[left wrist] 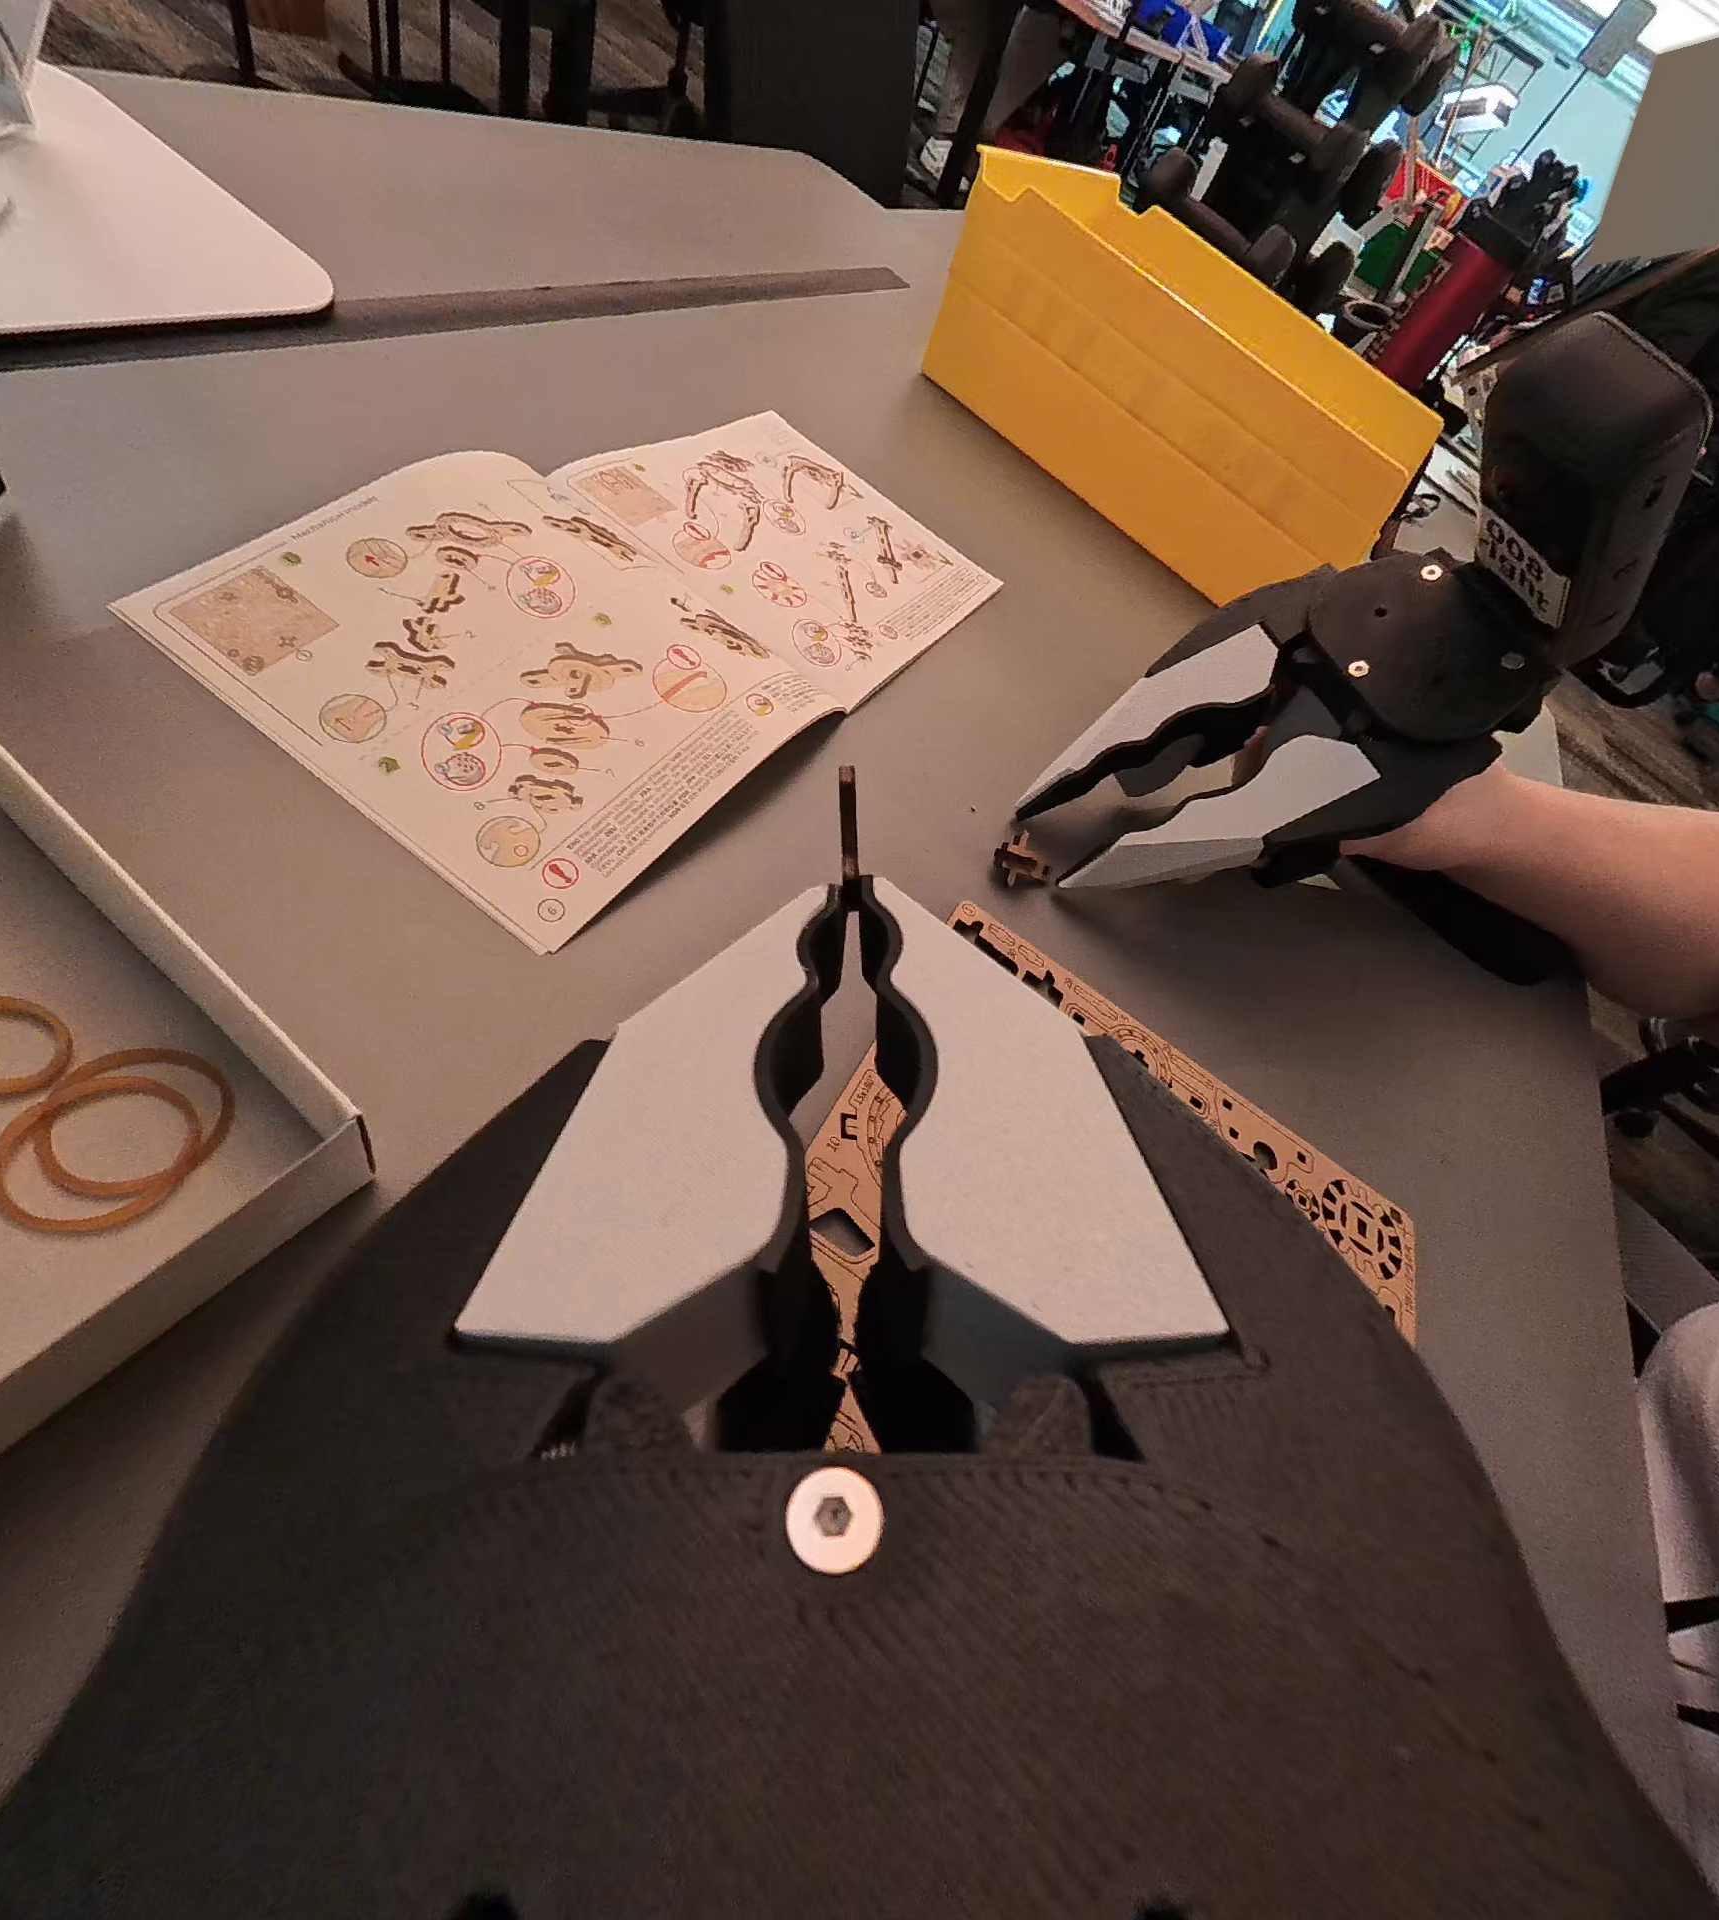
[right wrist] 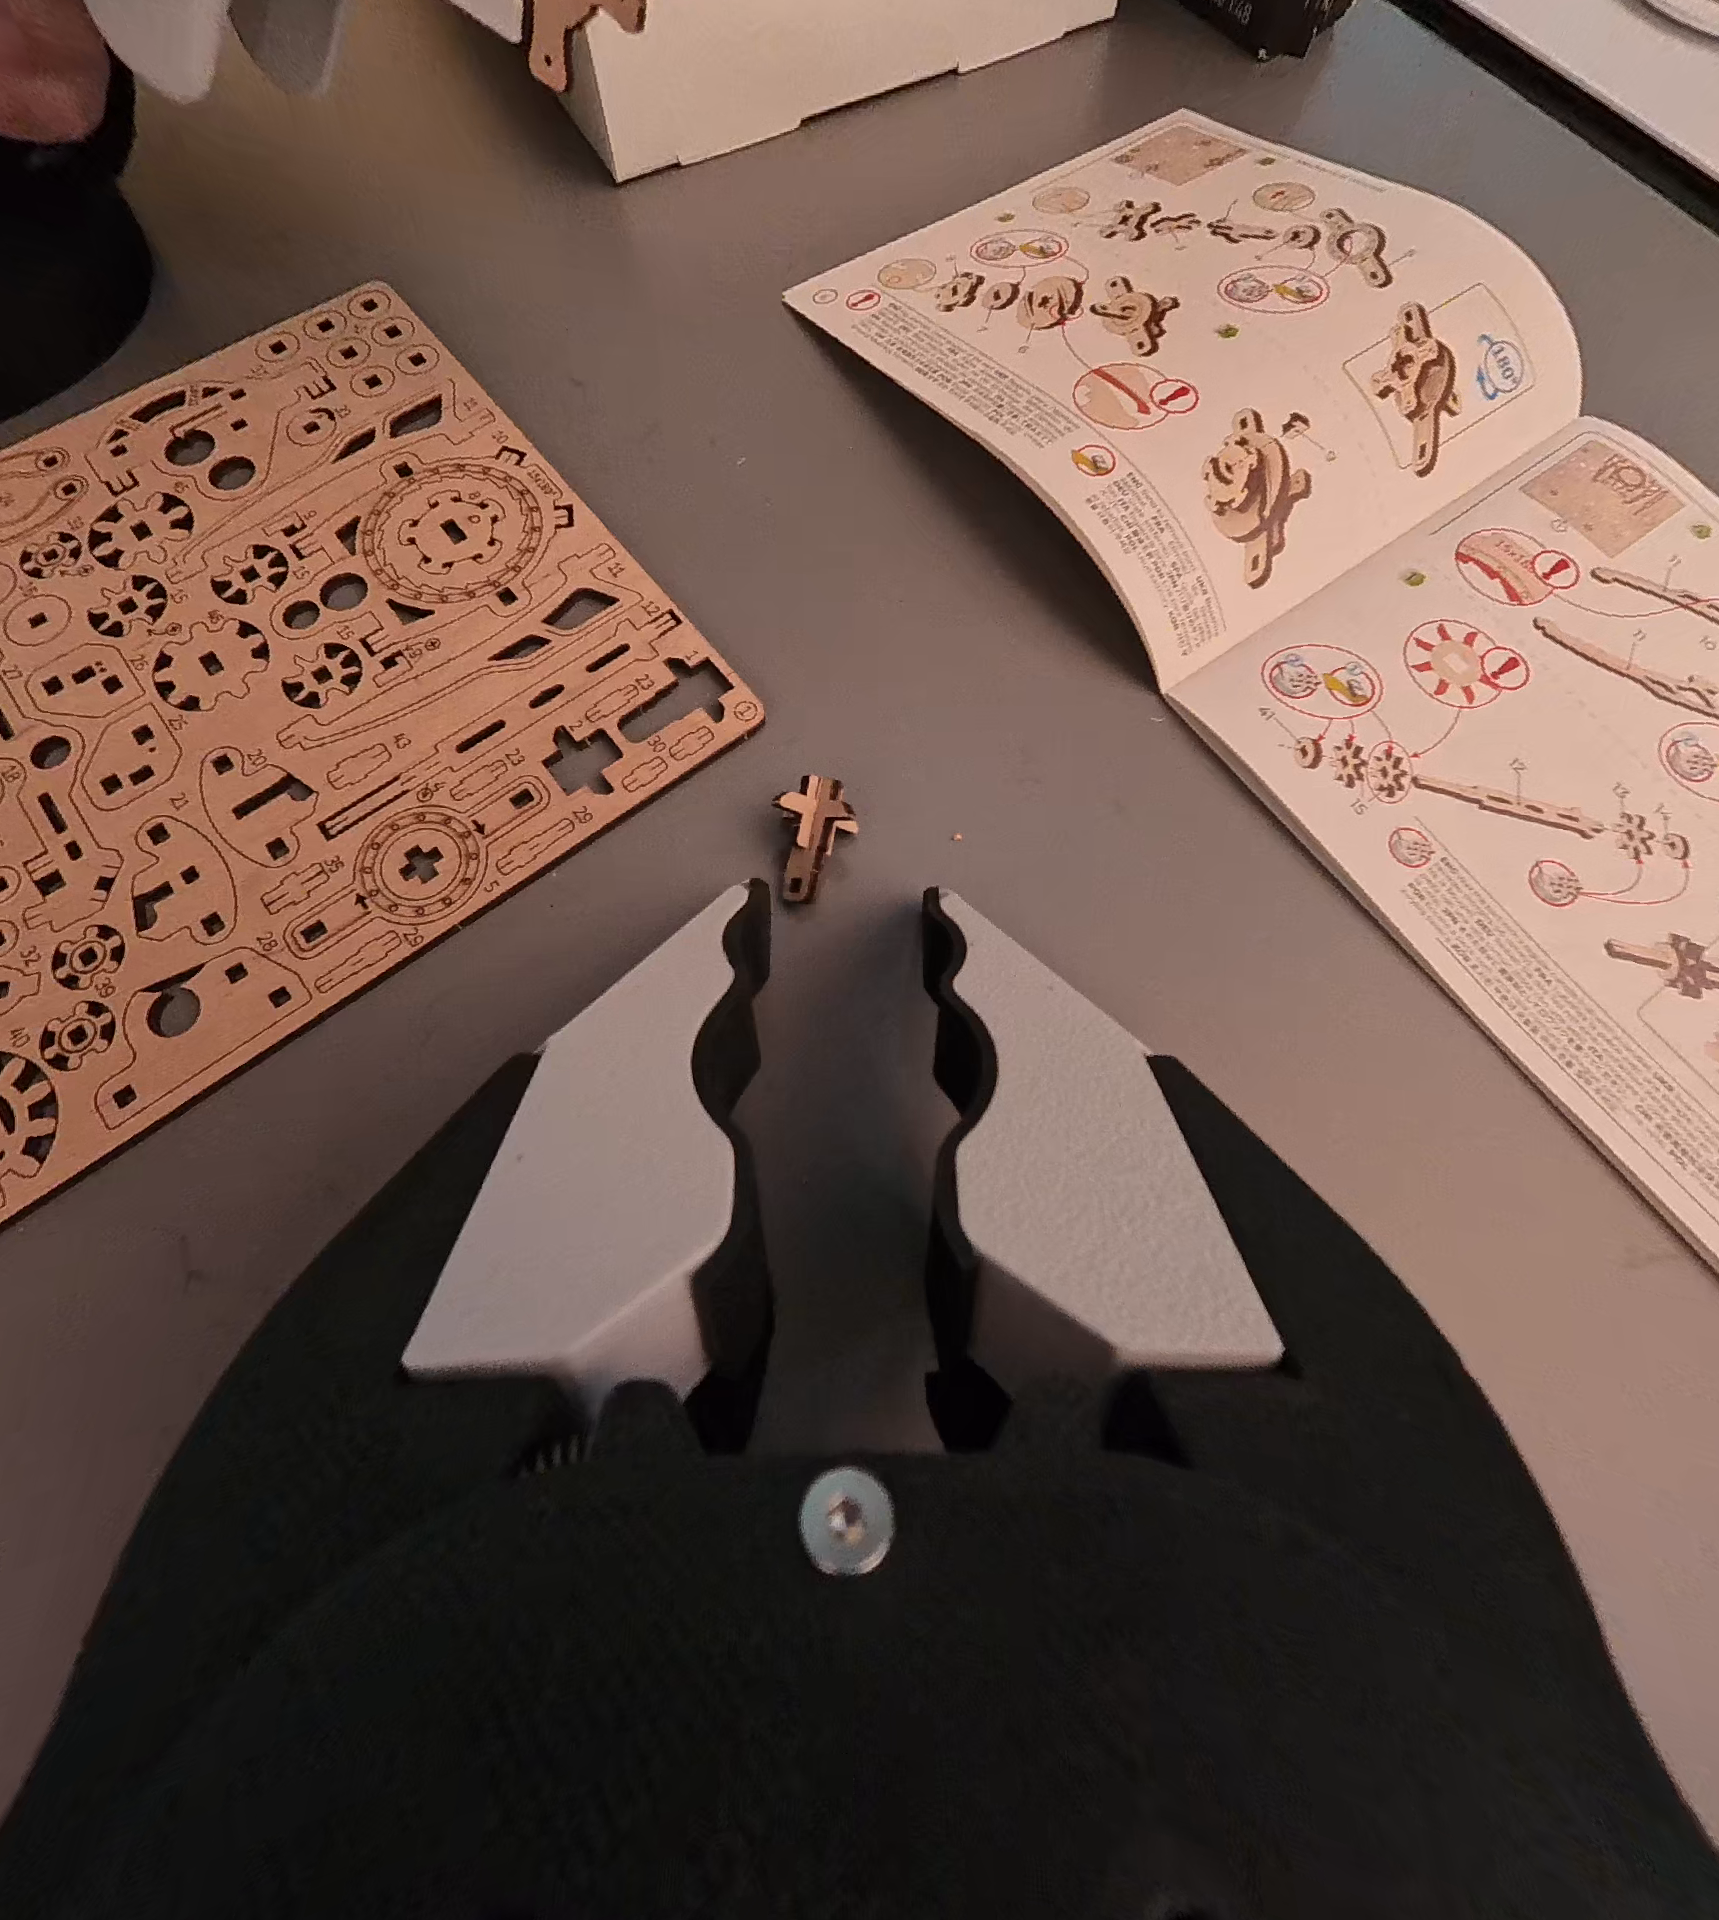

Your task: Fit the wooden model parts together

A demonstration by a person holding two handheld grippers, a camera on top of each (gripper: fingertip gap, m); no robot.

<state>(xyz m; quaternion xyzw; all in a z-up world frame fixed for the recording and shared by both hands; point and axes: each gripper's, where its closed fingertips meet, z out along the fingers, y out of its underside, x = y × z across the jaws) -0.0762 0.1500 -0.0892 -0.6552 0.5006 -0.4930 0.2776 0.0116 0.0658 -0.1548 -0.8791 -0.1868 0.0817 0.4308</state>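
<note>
My left gripper [left wrist: 847,891] is shut on a thin flat wooden piece [left wrist: 846,821] that stands edge-on above its fingertips. A small cross-shaped wooden assembly [right wrist: 813,831] lies on the grey table just beyond my right gripper [right wrist: 847,902], which is open and empty. In the left wrist view the same cross piece [left wrist: 1019,858] sits at the tips of the right gripper [left wrist: 1042,847]. The laser-cut wooden parts sheet [right wrist: 242,727] lies flat to the left of the right gripper; it also shows under the left gripper [left wrist: 1250,1122].
An open instruction booklet [left wrist: 564,644] lies on the table, also in the right wrist view [right wrist: 1406,644]. A yellow bin [left wrist: 1167,364] stands at the back. A white box lid [left wrist: 231,1049] holding rubber bands [left wrist: 107,1132] lies at left. A white box [right wrist: 782,94] stands behind the sheet.
</note>
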